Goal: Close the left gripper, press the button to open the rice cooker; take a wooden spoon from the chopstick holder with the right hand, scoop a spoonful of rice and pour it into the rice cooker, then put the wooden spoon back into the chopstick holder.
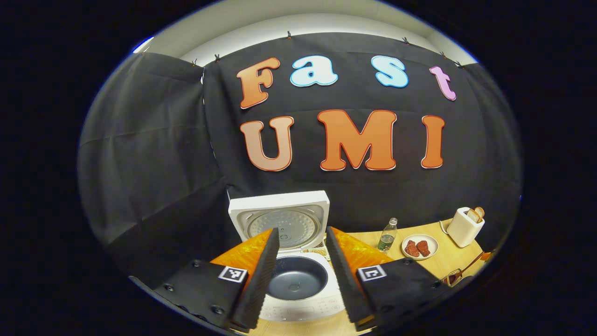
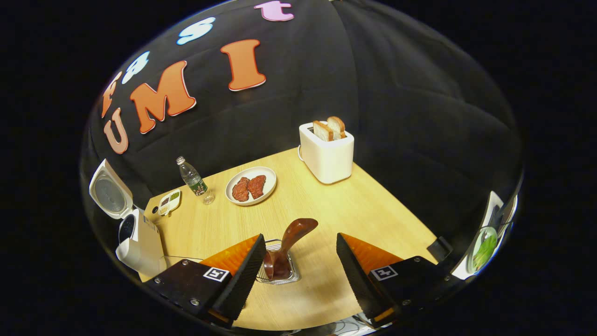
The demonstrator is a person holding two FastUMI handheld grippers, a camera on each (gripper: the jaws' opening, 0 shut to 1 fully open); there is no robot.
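Observation:
The white rice cooker (image 1: 298, 305) stands open directly in front of my left gripper (image 1: 301, 232), its lid (image 1: 280, 210) upright and the dark inner pot (image 1: 297, 280) bare. That gripper is open, hovering above the pot, with nothing between its fingers. In the right gripper view the cooker (image 2: 142, 247) sits at the far left. A dark wooden spoon (image 2: 298, 228) stands tilted in a wire chopstick holder (image 2: 280, 275) on the table. My right gripper (image 2: 300, 236) is open; its fingers flank the spoon handle without touching it.
On the wooden table (image 2: 336, 205) stand a water bottle (image 2: 192, 179), a plate of red meat (image 2: 251, 185), a white toaster with bread (image 2: 326, 154) and a small divided dish (image 2: 169, 201) next to the cooker. The table's far edges meet the black cloth wall.

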